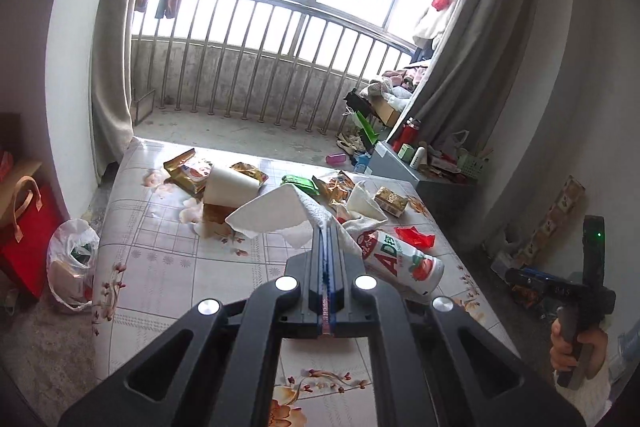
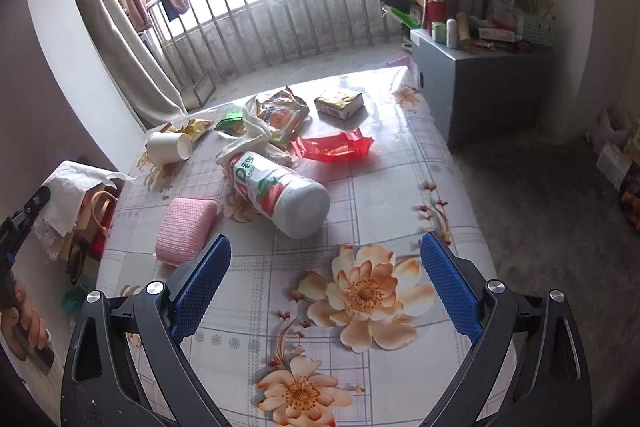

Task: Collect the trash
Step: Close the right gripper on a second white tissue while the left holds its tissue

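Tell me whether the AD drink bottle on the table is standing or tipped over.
Tipped over. The bottle lies on its side on the floral tablecloth, flat base toward the open right gripper, neck among the wrappers.

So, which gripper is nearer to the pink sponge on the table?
Right. The right gripper hangs open just in front of the pink sponge, one finger beside it. The left gripper holds a tissue off the table's left edge.

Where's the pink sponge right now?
In the right wrist view, the pink sponge lies flat on the floral table, left of the toppled drink bottle and just beyond the open right gripper's left finger.
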`<state>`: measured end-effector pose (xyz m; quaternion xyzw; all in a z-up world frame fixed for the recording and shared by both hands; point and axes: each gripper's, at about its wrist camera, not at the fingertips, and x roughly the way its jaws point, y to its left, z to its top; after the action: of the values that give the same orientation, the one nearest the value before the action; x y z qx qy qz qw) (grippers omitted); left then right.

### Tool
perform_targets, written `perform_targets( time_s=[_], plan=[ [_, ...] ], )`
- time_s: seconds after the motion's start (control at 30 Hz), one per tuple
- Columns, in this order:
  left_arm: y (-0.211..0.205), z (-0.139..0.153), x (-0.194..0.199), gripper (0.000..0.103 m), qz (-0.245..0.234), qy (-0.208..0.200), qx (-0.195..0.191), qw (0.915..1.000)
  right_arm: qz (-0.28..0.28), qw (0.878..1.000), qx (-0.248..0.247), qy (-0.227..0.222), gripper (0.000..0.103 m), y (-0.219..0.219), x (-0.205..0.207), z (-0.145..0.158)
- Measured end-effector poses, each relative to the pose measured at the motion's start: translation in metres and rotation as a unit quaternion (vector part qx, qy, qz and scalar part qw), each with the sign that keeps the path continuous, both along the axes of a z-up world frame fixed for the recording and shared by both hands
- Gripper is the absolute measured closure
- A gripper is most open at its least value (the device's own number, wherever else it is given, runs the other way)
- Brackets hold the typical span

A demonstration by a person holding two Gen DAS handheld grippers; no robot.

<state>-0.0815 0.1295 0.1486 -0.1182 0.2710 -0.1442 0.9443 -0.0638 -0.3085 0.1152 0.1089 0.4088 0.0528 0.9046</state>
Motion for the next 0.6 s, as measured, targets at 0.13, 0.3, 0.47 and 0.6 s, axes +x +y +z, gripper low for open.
perform_targets(
  time_s=[0.13,0.3,0.47,0.6],
  plan=[
    [0.023,-0.014,-0.005,0.102,0.021,0.006,-0.020,0.9995,0.037,0.999,-0.010,0.016,0.010,0.027,0.055,0.001],
    [0.044,-0.024,0.004,0.102,0.038,0.014,-0.053,0.9978,0.062,0.997,-0.033,0.035,0.009,0.069,0.127,-0.007],
    [0.044,-0.034,0.018,0.102,0.037,0.031,-0.053,0.9974,0.076,0.989,-0.100,0.078,0.009,0.114,0.193,-0.042],
    [0.041,-0.041,0.018,0.102,0.043,0.037,-0.045,0.9974,0.084,0.984,-0.122,0.095,0.022,0.126,0.219,-0.069]
  ],
)
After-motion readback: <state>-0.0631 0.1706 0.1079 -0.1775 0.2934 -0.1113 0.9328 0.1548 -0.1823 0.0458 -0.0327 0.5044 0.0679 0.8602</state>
